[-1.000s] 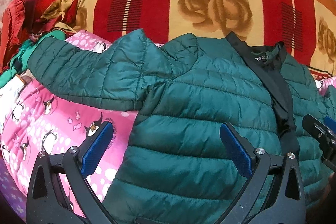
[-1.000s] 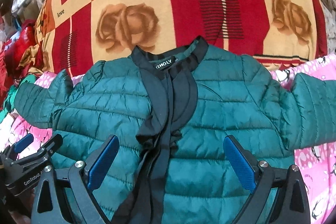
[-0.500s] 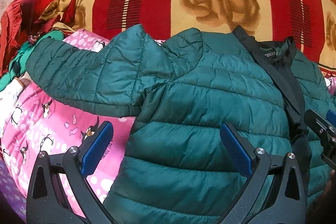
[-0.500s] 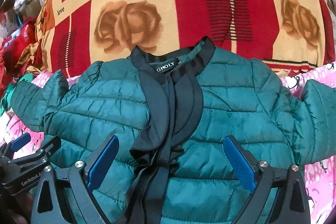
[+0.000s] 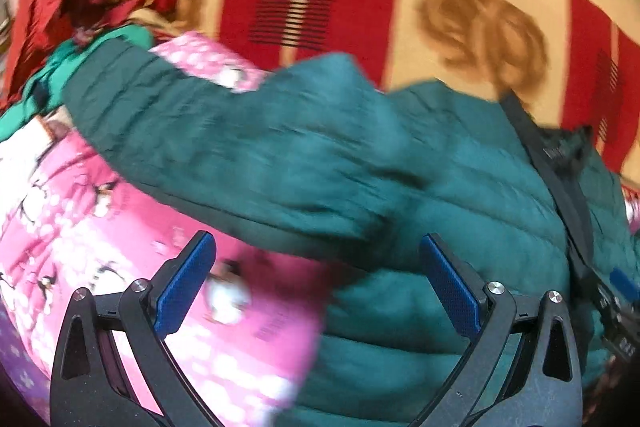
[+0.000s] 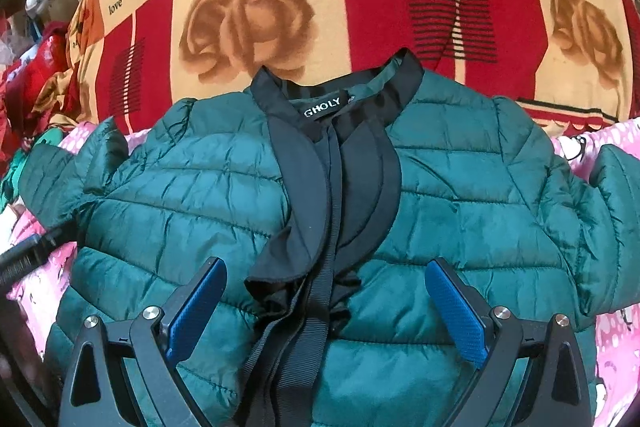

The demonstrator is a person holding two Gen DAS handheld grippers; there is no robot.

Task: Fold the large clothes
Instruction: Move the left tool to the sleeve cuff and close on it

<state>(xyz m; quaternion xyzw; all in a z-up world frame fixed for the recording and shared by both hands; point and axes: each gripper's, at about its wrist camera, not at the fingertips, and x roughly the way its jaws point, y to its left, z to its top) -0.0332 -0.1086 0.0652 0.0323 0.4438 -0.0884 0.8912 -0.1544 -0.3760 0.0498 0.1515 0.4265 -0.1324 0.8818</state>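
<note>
The green jacket (image 6: 460, 211) lay spread flat on the pink sheet (image 5: 100, 227) — collar at the far side. Left gripper (image 5: 316, 287) and right gripper (image 6: 328, 307) both stood wide open over it, holding nothing.

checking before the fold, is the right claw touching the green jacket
Cannot tell: the right wrist view shows the open right claw over the green jacket, pads empty, height unclear.

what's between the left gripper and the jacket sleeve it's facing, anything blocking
Nothing visible. The left gripper has its jaws open, and the green jacket sleeve lies spread on the pink penguin blanket just ahead, with only bare blanket between them.
</note>
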